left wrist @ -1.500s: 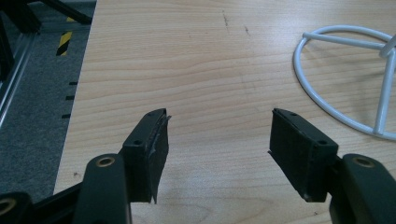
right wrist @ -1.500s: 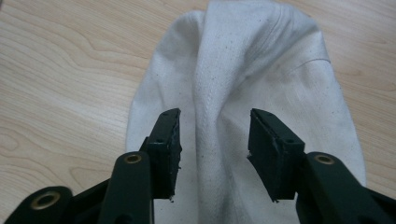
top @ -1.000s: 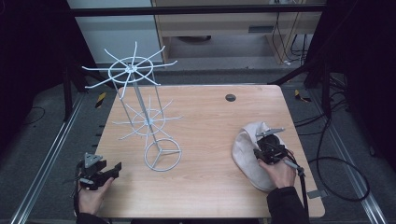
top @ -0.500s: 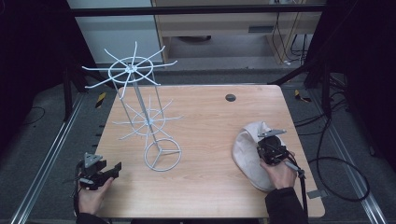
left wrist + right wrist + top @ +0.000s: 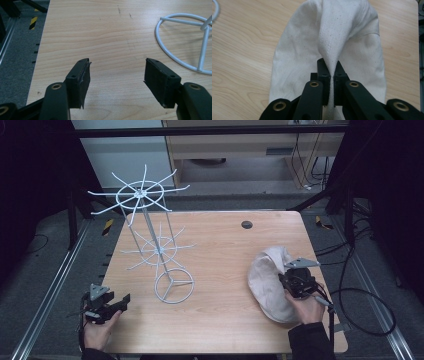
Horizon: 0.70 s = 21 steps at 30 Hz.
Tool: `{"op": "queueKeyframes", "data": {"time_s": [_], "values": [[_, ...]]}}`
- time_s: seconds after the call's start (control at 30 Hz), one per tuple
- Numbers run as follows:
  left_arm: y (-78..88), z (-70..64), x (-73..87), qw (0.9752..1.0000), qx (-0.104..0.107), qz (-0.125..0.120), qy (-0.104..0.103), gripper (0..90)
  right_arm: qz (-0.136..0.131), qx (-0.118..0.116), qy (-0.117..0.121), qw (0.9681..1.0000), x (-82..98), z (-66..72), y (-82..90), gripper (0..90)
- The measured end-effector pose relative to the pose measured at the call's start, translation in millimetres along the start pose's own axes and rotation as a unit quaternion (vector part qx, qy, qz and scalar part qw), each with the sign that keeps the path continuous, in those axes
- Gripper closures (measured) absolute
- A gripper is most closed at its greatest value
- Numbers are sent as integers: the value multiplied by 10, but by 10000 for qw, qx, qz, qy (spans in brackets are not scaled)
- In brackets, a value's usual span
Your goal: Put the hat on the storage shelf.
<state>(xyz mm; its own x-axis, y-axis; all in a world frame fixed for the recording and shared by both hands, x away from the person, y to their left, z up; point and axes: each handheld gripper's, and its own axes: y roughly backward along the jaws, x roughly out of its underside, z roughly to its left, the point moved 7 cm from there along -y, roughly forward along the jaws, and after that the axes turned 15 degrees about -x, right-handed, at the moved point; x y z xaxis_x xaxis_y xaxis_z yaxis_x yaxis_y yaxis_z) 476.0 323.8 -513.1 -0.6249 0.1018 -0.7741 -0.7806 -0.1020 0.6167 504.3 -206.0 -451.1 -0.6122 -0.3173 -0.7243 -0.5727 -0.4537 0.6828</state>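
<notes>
A cream cloth bag [image 5: 267, 280] lies on the right side of the wooden table [image 5: 225, 240]. My right gripper [image 5: 287, 281] is shut on a raised fold of it. In the right gripper view the cloth bag [image 5: 332, 32] rises into a ridge pinched between the jaws of the right gripper [image 5: 331, 66]. My left gripper [image 5: 121, 302] rests at the table's front left corner, held by a hand. In its own view the left gripper [image 5: 116, 75] stands open over bare wood with nothing between its jaws.
A white wire rack [image 5: 160, 250] with two tiers of spokes stands left of centre on a ring base [image 5: 203, 47]. A dark round hole [image 5: 246, 224] sits in the far part of the tabletop. Cables trail off the table's right edge.
The right gripper has risen a little with the cloth, pulling the fold up. The left gripper has stayed where it was.
</notes>
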Motion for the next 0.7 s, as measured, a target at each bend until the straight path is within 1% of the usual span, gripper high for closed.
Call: {"op": "queueKeyframes", "data": {"time_s": [0.07,0.1,0.13,0.23,0.4,0.53,0.63,0.7], "values": [[1,-1,-1,10000,7,2,3,374,-159,-75,61,9998,-37,32,50,883],[2,-2,-1,10000,8,3,0,374,-264,-158,72,9995,-58,52,76,883],[2,-3,-1,10000,11,2,-2,374,-372,-253,72,9990,-77,74,101,883],[4,-3,-1,10000,12,6,-25,374,-680,-412,220,9966,-140,129,171,883],[-2,-13,-3,10000,8,-1,-17,374,-1118,-612,365,9912,-236,232,264,884],[-2,-16,-5,10000,6,-4,-22,374,-1364,-773,494,9864,-292,301,320,884],[-3,-18,-2,10000,9,3,-26,374,-1552,-895,583,9821,-328,347,358,884],[-2,-19,-4,10000,7,-7,-35,374,-1650,-940,648,9797,-349,374,384,884]]}}
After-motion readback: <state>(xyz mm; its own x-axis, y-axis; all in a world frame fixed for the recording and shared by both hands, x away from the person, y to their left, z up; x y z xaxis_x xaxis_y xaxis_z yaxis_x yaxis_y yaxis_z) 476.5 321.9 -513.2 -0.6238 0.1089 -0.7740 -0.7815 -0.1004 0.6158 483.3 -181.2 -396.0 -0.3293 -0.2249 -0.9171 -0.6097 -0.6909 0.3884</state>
